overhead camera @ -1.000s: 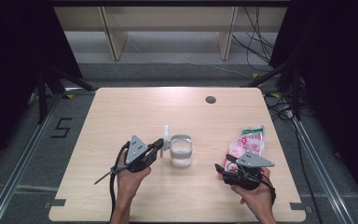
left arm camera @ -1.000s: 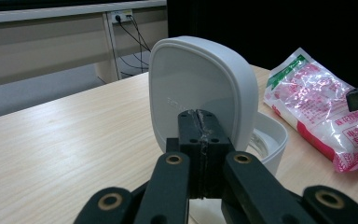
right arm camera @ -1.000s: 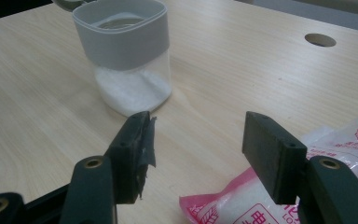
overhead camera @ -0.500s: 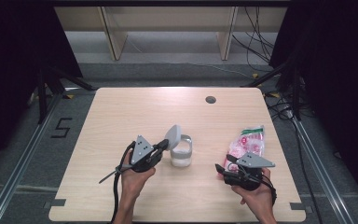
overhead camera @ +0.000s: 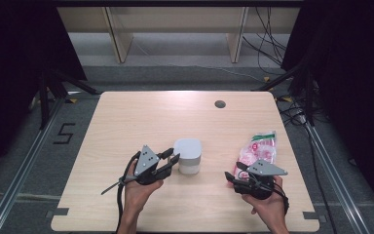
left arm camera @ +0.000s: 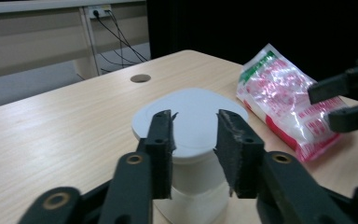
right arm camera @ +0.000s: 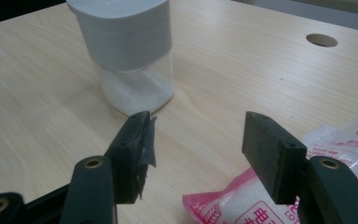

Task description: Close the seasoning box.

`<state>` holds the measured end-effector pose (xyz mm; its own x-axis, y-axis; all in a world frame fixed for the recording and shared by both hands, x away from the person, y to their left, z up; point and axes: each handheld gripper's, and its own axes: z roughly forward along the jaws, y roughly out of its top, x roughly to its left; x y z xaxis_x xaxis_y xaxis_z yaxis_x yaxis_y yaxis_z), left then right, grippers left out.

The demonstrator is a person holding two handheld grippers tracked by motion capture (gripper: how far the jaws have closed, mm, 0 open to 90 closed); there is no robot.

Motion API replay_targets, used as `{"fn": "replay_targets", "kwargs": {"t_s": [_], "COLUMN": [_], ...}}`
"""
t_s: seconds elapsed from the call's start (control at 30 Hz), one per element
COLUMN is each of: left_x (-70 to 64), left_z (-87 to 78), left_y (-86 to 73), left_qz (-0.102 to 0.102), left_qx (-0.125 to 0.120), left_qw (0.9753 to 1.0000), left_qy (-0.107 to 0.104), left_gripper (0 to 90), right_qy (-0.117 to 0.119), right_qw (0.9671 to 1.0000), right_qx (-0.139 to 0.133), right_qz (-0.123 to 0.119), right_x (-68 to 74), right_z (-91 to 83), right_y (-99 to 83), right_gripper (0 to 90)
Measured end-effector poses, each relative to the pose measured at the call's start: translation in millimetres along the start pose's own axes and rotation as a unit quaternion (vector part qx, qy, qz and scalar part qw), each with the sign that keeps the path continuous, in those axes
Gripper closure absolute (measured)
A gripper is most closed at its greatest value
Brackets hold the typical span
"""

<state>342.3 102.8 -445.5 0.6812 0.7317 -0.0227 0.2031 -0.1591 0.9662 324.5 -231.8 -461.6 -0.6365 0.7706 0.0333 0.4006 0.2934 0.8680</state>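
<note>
- My left claw (overhead camera: 174, 159) sits right up against the white jar (overhead camera: 188, 156), jaws parted with a narrow gap between them and nothing gripped; in the left gripper view the two pads frame the near rim of the jar's lid (left arm camera: 192, 119).
- My right claw (overhead camera: 231, 178) is spread wide and carrying nothing, hovering low over the table (overhead camera: 141, 117) at the near end of the pink bag (overhead camera: 257, 151).
- The jar stands upright near the middle of the table, lid seated flat on top. From the right gripper view the lower body is clear, with white granules (right arm camera: 137, 91) filling the bottom part.
- I judge it rigid and smooth-walled, moderately light since it looks only partly filled. Hard plastic against my pads could slip, so I'd want a firm squeeze.
- Best hold, I reckon: across the broad opaque lid band, or the clear body just beneath it for steadying. The lid edge looks like the place for lifting it open.
- The bag lies flat at the table's right side, well apart from the jar. It reads soft, crinkly and floppy, with loose contents that will shift.
- I'd pinch that one at an end seam, not the belly, or the film may slide out.
</note>
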Motion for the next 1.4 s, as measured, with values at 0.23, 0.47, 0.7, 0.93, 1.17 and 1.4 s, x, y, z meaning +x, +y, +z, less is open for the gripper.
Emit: {"fn": "replay_targets", "kwargs": {"t_s": [0.23, 0.47, 0.7, 0.93, 1.17, 1.4], "left_x": [-13.6, -23.0, -25.9, -26.1, -28.4, -35.2], "left_z": [-8.8, -12.3, -17.1, -20.2, -22.1, -23.5], "left_y": [-7.3, -16.9, -23.4, -26.6, -38.2, -45.0], "left_qz": [0.005, 0.008, 0.005, 0.007, -0.004, -0.014], "left_qx": [0.007, 0.020, 0.024, 0.023, 0.024, 0.027], "left_qw": [0.9998, 0.9995, 0.9995, 0.9995, 0.9996, 0.9994], "left_qy": [-0.020, -0.022, -0.021, -0.019, -0.017, -0.018], "left_gripper": [46.7, 37.4, 35.8, 34.3, 32.7, 31.8], "right_qy": [0.004, 0.019, 0.026, 0.025, 0.026, 0.034], "right_qw": [1.0000, 0.9998, 0.9996, 0.9997, 0.9995, 0.9991], "right_qx": [0.000, 0.001, 0.002, 0.003, 0.003, 0.014], "right_qz": [0.007, -0.004, 0.004, -0.002, -0.014, -0.018], "right_x": [1.7, 4.0, 6.6, 6.6, 7.2, 10.4], "right_z": [-0.4, 0.7, 2.1, 0.7, -1.0, -2.0], "right_y": [-1.4, -2.0, -3.8, -5.4, -7.8, -10.0], "right_gripper": [40.9, 39.5, 39.4, 39.3, 38.8, 38.4]}}
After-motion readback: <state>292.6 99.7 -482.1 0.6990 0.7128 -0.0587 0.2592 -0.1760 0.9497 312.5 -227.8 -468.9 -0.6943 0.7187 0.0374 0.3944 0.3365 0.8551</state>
